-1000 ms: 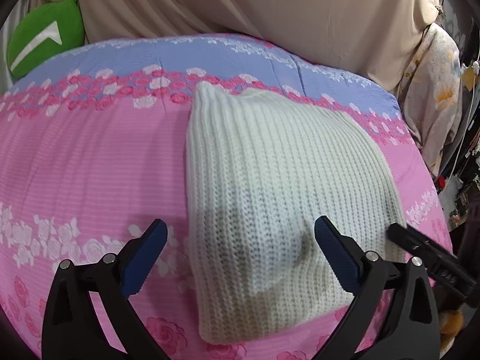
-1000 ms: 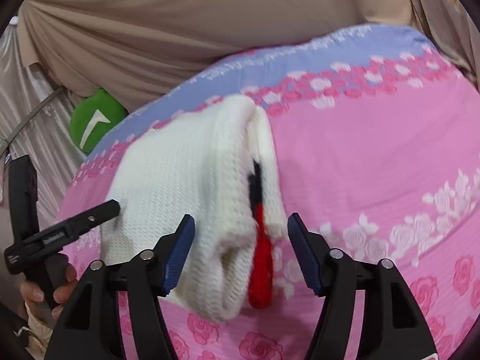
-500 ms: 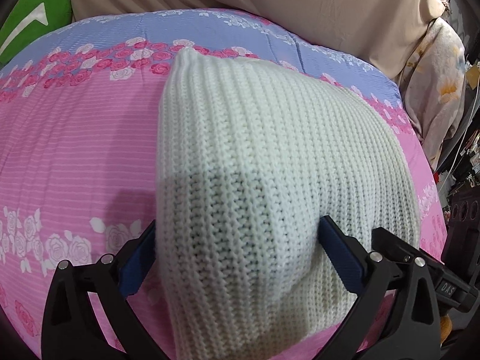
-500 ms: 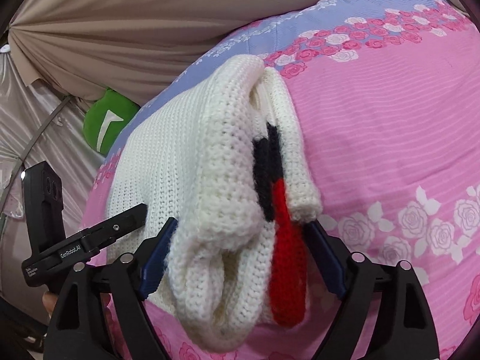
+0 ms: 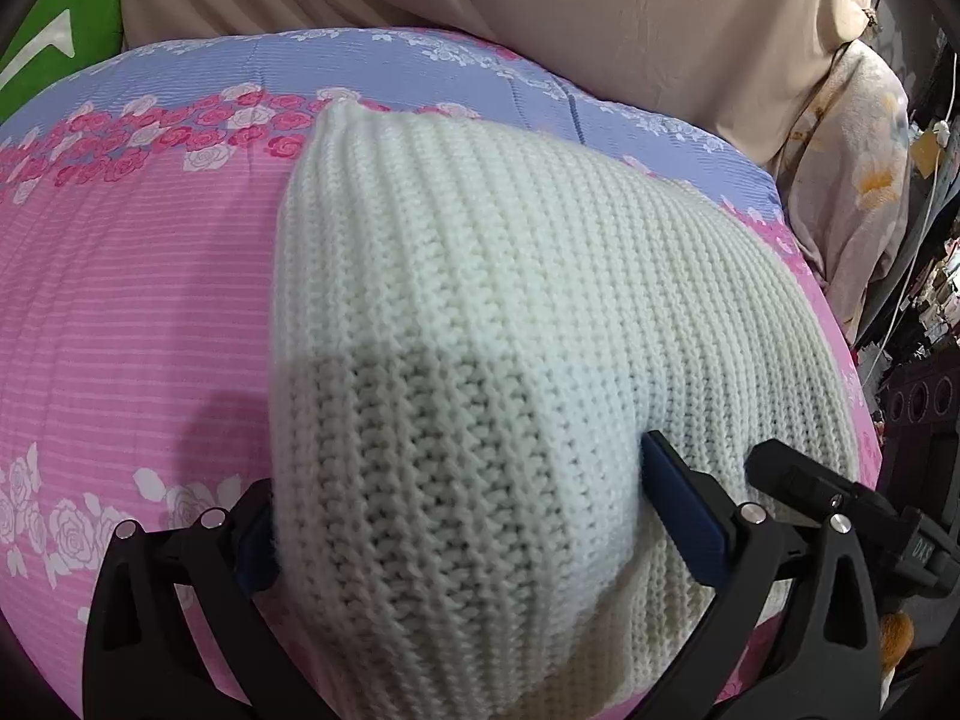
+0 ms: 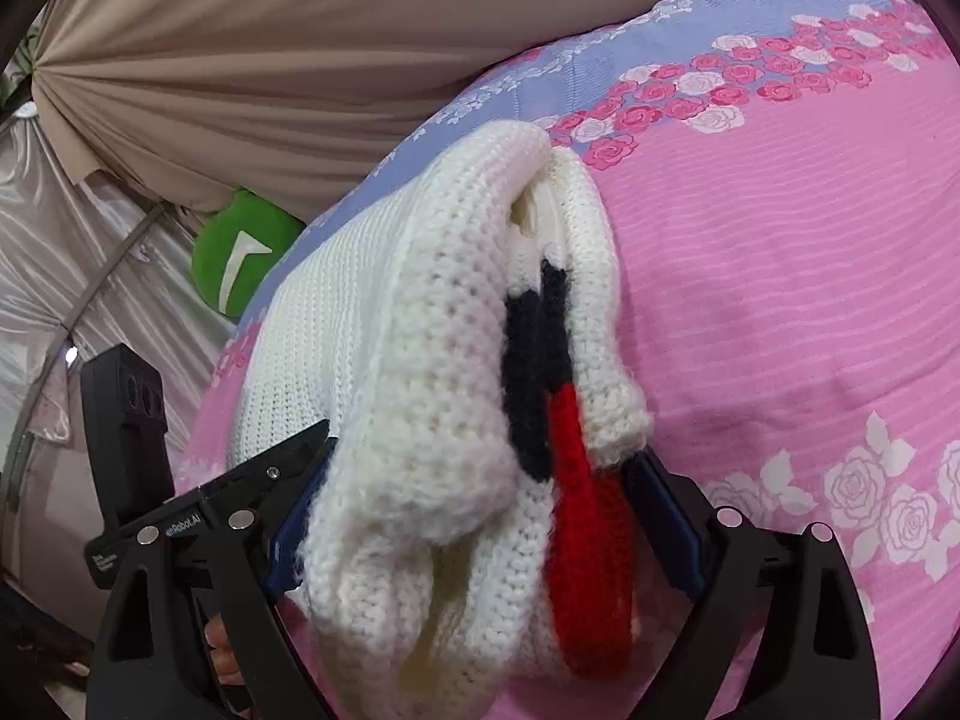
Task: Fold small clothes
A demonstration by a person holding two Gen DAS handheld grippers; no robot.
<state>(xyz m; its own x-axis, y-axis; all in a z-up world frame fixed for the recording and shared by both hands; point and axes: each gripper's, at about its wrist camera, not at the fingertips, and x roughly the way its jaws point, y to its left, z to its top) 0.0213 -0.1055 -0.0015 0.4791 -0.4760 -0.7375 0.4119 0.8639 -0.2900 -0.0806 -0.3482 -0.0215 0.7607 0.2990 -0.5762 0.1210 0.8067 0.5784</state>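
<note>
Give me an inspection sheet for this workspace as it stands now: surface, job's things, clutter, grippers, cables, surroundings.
Surface: bedspread, pink with rose bands, lilac at the far edge.
Job's things: white knit sweater, folded in thick layers; black and red knit panels show at the open side.
Clutter: nothing seen on the bedspread.
Grippers: left gripper has its jaws wide around the sweater's near edge; right gripper has its jaws wide around the layered side. Blue pads touch the knit; not clamped.
Cables: thin white cable hanging at the far right, off the bed.
Surroundings: beige curtain behind the bed, green cushion, floral fabric at the right.
</note>
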